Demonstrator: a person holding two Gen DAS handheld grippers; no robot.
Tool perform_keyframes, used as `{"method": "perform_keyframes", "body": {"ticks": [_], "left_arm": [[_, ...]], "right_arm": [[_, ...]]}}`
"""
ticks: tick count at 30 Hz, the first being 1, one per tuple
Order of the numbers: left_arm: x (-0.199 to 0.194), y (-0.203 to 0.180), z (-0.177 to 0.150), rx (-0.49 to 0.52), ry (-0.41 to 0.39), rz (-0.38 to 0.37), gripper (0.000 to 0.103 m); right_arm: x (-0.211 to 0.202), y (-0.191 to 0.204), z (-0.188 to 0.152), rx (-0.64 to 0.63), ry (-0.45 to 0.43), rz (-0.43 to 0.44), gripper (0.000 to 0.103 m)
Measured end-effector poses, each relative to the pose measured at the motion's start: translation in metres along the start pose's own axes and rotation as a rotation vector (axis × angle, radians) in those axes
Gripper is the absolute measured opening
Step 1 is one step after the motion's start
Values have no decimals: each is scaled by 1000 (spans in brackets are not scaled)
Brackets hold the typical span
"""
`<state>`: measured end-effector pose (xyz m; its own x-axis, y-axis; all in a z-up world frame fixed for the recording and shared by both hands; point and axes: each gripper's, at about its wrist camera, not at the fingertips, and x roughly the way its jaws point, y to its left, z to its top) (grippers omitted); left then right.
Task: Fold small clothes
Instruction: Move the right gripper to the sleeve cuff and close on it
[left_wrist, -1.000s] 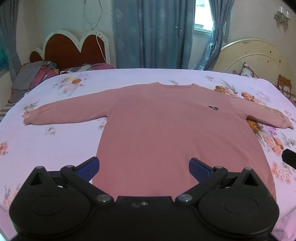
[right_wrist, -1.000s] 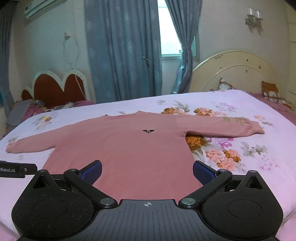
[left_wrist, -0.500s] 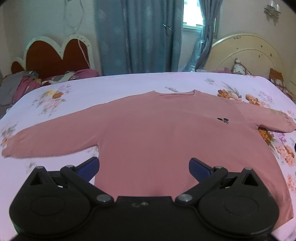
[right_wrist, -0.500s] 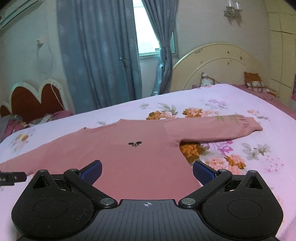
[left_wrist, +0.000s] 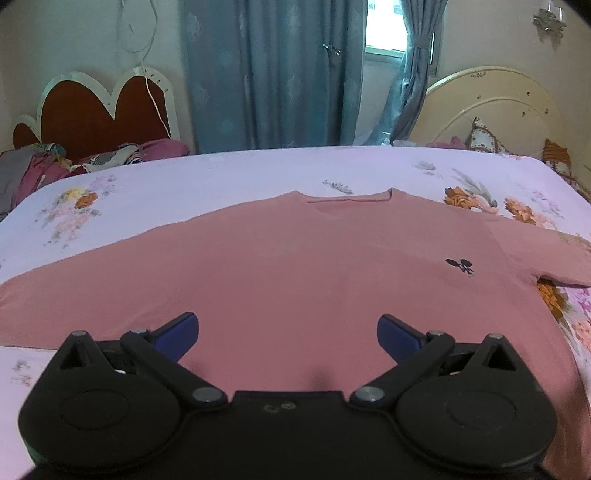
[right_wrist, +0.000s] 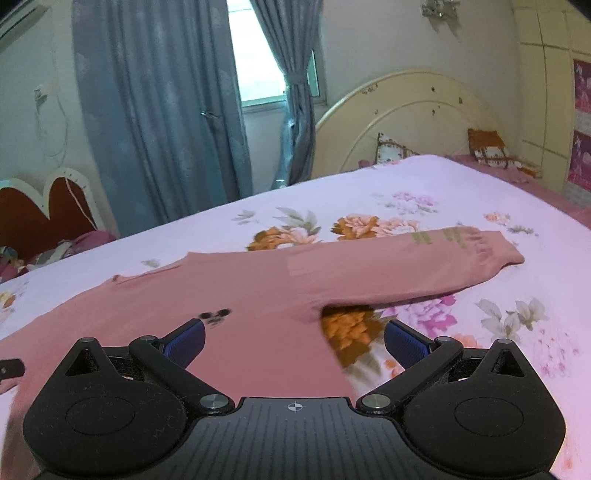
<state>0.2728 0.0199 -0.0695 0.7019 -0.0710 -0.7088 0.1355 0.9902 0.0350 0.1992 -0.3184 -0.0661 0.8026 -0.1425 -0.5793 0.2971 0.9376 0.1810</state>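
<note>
A pink long-sleeved top (left_wrist: 288, 266) lies flat, front up, on the floral bedsheet (left_wrist: 221, 184), sleeves spread to both sides. It has a small black mark on the chest (left_wrist: 460, 264). My left gripper (left_wrist: 287, 332) is open and empty over the top's lower body. My right gripper (right_wrist: 293, 343) is open and empty over the top's right side, near the armpit. The right sleeve (right_wrist: 424, 266) stretches away to the right, its cuff (right_wrist: 509, 253) on the sheet. The left sleeve's end is cut off in the left wrist view.
A heart-shaped red headboard (left_wrist: 99, 110) with piled clothes (left_wrist: 33, 170) stands at the back left. A cream arched headboard (left_wrist: 491, 107) with cushions (right_wrist: 487, 147) is at the back right. Blue curtains (left_wrist: 273, 74) hang behind the bed.
Both grippers moved forward over the top. The right gripper swung right toward the right sleeve and armpit. Both stayed open.
</note>
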Motion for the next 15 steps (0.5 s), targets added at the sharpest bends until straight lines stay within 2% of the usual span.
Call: {"method": "perform_keyframes", "body": {"ticks": [10,11,12,13,15], "left_arm": [[49,-59,16,16,51,28,103],[52,-64,18,19,53,27,102],[56,-69,19,20,54,28,102],[58,-73,21,23,56,31,102],[64,-79,22,28,62,39,101]], "right_arm": [[68,-105,32,44,20,-87,102],[74,-116,34,51,24,-100,100],[80,-127,36,57,30,-114,86],[87,-137,38,70,42,-123,81],[101,-163,40,128,70,-138,80]]}}
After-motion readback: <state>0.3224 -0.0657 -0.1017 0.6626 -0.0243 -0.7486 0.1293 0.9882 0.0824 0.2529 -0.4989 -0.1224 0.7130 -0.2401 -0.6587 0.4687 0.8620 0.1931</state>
